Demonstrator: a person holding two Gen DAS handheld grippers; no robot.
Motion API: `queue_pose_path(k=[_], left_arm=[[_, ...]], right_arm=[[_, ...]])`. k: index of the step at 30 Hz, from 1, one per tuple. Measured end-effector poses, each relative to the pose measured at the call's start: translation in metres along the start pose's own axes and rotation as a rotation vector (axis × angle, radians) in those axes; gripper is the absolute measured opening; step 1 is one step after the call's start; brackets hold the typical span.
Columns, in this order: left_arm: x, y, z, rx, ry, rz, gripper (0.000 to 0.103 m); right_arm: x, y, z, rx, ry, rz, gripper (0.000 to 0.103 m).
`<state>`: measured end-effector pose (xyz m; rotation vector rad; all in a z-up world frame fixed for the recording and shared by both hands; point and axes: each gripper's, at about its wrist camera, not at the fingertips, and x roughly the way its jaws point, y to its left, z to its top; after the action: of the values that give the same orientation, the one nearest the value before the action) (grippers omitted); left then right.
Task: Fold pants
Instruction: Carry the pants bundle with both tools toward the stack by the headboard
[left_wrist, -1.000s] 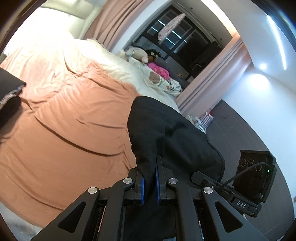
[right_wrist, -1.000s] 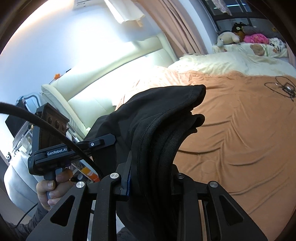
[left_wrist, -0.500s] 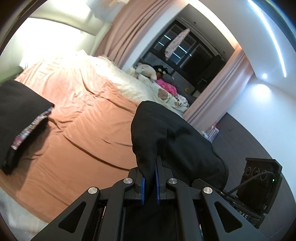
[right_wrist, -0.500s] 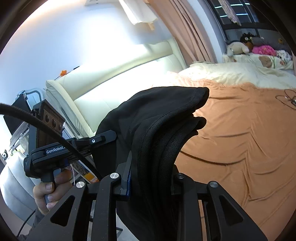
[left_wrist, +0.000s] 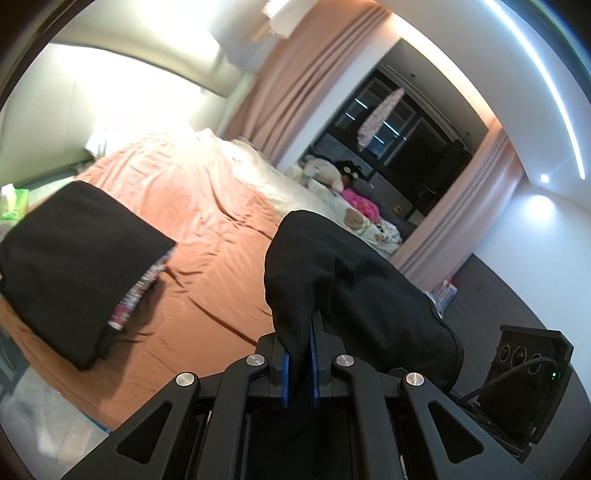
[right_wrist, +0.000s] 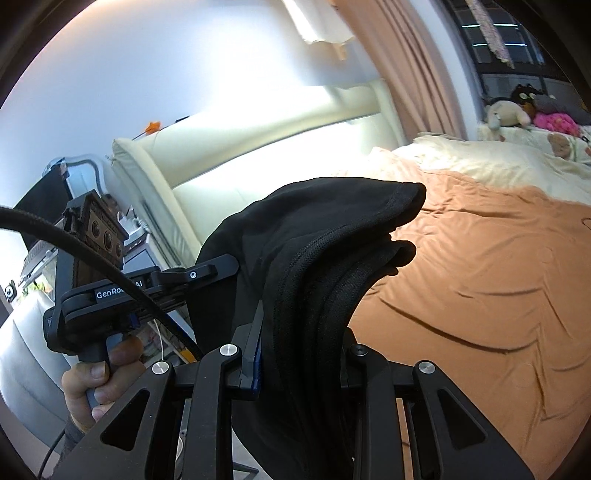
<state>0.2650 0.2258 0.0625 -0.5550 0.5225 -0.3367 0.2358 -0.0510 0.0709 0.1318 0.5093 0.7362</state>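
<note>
Black pants (left_wrist: 354, 295) are off the bed (left_wrist: 229, 236) and in the air, carried between both tongs — not resting on the orange sheet anywhere that shows. Left tongs (left_wrist: 300, 363): blue pads pinched nearly together on a thin edge of the cloth, which rises in a hump ahead of them and drapes off toward the other tool. Right tongs (right_wrist: 301, 363): set narrow but fuller, clamped on a thick bundle — several stacked layers with a ribbed band or seam showing edge-on, so the garment looks doubled over at least once already. The person's hand (right_wrist: 98, 380) on the left tool's grip shows in the right wrist view, just beside the hanging cloth. On the near left part of the bed lies a dark folded stack (left_wrist: 79, 273) with a patterned layer showing at its edge; whether that is finished work of the same kind cannot be told. Judgement: folding of these pants is well along, probably at the carry stage, with the bundle yet to be laid down. Left to do — set it on the sheet or by the stack, make any last fold, flatten, and let go with both tongs. How neat the hidden lower half hangs cannot be seen.
</note>
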Motion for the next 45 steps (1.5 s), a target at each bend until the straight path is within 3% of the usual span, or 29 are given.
queue_pose_path(k=[26,35,45], left_arm=[[-0.052,0.156,0.087,-0.101,-0.135,0.204,0.009],[-0.035,0.197,0.123,-0.125,-0.134,0.288,0.009],[0.021,0.227,0.14,-0.137,-0.066,0.341,0.009]], right_arm=[[0.176,0.047,0.047,-0.087,0.096,0.187,0.022],[0.233,0.046,0.056,-0.115,0.139,0.234,0.022],[0.288,0.005,0.066,-0.059,0.185,0.232,0.022]])
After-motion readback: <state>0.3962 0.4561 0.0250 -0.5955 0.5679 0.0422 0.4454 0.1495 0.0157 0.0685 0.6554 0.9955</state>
